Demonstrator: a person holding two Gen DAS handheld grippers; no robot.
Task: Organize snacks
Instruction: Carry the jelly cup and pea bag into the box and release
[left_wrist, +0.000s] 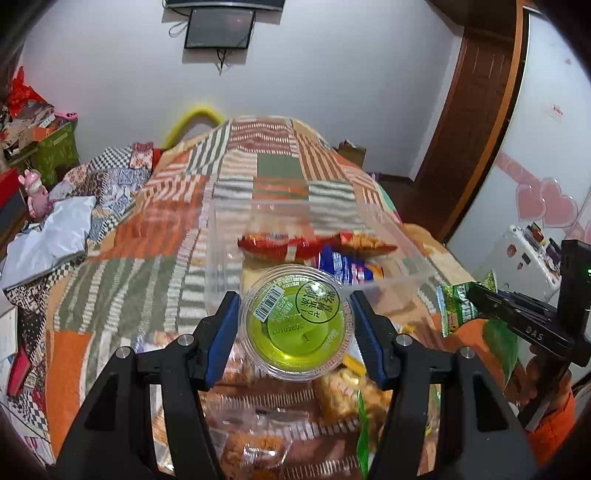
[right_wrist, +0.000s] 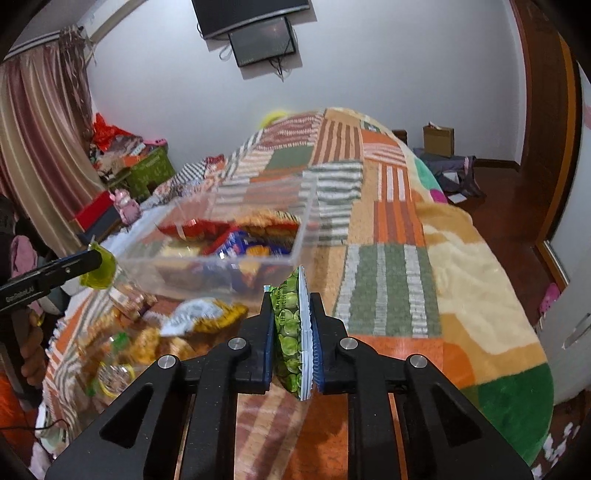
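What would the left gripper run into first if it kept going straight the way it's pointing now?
Probably the near wall of the clear plastic bin. The left gripper, clamped on the green jelly cup, aims slightly downward at it. Depth is uncertain; it might just clear the rim.

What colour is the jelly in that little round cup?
Yellow-green, in the clear jelly cup held by the left gripper; the left wrist view shows it best.

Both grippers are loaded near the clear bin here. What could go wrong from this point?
1. The left gripper holds the round green jelly cup only by its curved sides, so it might slip or tilt.
2. The right gripper pinches the thin green pea packet, which could slide out.
3. The clear bin already holds packets, so drops may land unevenly.
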